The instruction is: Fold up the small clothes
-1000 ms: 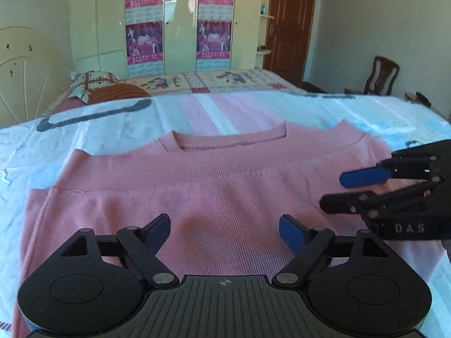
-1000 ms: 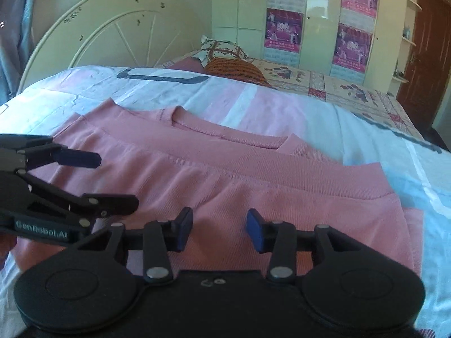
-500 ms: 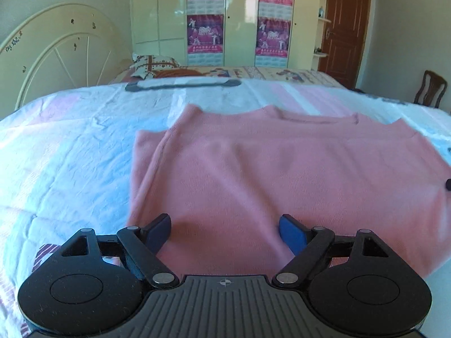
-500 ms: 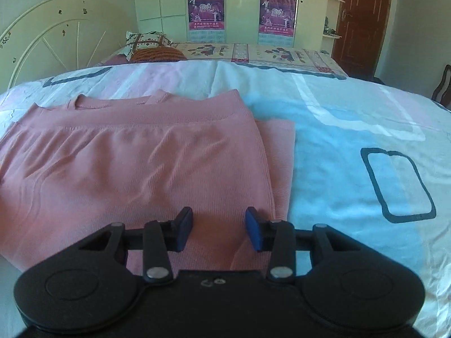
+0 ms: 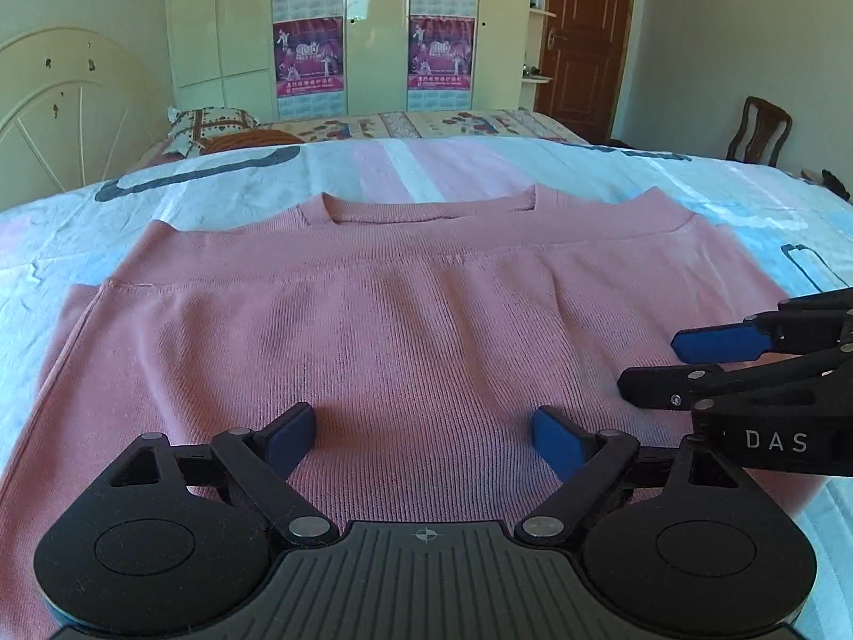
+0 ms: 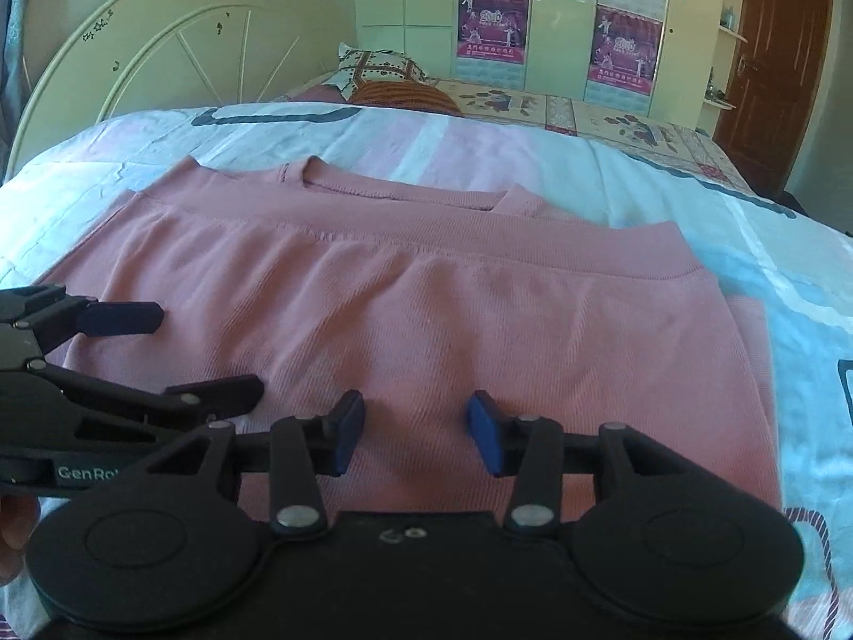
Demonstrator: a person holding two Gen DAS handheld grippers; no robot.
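I had the pink knit sweater [image 5: 405, 330] lying flat on the bed [image 5: 480, 165], neckline toward the wardrobe [image 5: 373, 26], its lower half folded up so the ribbed hem ran straight across just short of the collar. A narrow strip of a lower layer showed past the sweater's side edge.

My left hand-held gripper [image 5: 421, 434] hung over the sweater's near part, jaws opening wide with only cloth below them and nothing pinched. My right hand-held gripper [image 6: 416, 434] hovered over the same near part, jaws opening, released, pads clear of the knit.

Half a second before, each camera had looked toward one side edge of the sweater; now both faced its middle again, each hand-held gripper visible in the other's view.
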